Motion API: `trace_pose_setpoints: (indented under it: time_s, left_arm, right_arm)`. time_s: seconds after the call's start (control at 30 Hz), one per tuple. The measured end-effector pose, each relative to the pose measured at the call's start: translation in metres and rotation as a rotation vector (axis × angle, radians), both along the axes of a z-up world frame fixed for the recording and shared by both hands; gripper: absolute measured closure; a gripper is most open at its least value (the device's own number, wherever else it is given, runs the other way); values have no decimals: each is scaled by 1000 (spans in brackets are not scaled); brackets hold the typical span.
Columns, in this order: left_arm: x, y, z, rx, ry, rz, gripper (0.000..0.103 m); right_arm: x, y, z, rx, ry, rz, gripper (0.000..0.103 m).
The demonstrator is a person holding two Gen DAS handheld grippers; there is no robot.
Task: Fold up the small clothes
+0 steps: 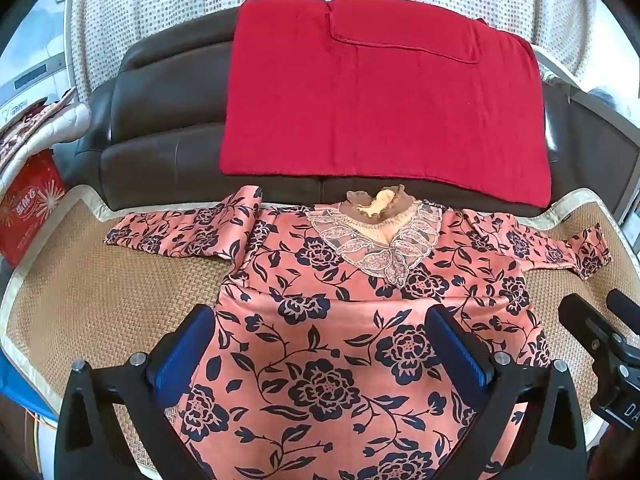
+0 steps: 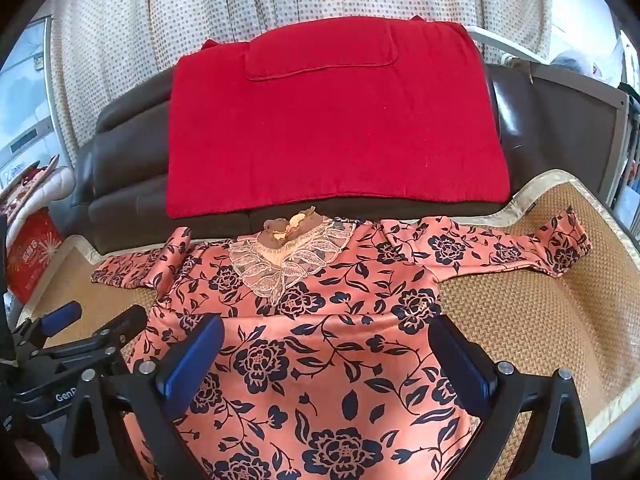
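Observation:
A pink top with dark blue flowers (image 1: 340, 340) lies flat, face up, on a woven mat (image 1: 100, 304), its lace collar (image 1: 376, 240) at the far side and both sleeves spread out. It also shows in the right wrist view (image 2: 320, 360). My left gripper (image 1: 320, 344) is open and hovers over the lower left part of the top. My right gripper (image 2: 328, 356) is open over the lower right part. Neither holds cloth. The right gripper shows at the right edge of the left wrist view (image 1: 600, 340), and the left gripper at the left edge of the right wrist view (image 2: 80, 328).
A dark leather sofa (image 1: 160, 128) rises behind the mat, with a red towel (image 1: 380, 100) draped over it. A red box (image 1: 28, 208) stands at the left. A dotted curtain (image 1: 160, 0) hangs behind. The mat (image 2: 520, 320) has a pale border.

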State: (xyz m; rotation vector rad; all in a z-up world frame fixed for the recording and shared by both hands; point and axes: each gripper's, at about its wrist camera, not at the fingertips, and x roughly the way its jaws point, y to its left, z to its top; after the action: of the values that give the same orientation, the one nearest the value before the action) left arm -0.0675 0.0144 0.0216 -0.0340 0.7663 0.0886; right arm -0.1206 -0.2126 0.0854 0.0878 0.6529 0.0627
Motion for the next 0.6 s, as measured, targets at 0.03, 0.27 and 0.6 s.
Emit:
trace_pose_setpoints:
  time_s: [0.03,0.27,0.6]
  left_arm:
    - [0,0,0,2,-1,1,0]
    - [4,2,-1,2,5,6,0]
    - [7,0,-1,5,6,1,0]
  right_arm:
    - [2,1,2,6,11,-5,0]
    - [15,6,2,3,8,-6,0]
    - [10,2,-1,3,2,8,0]
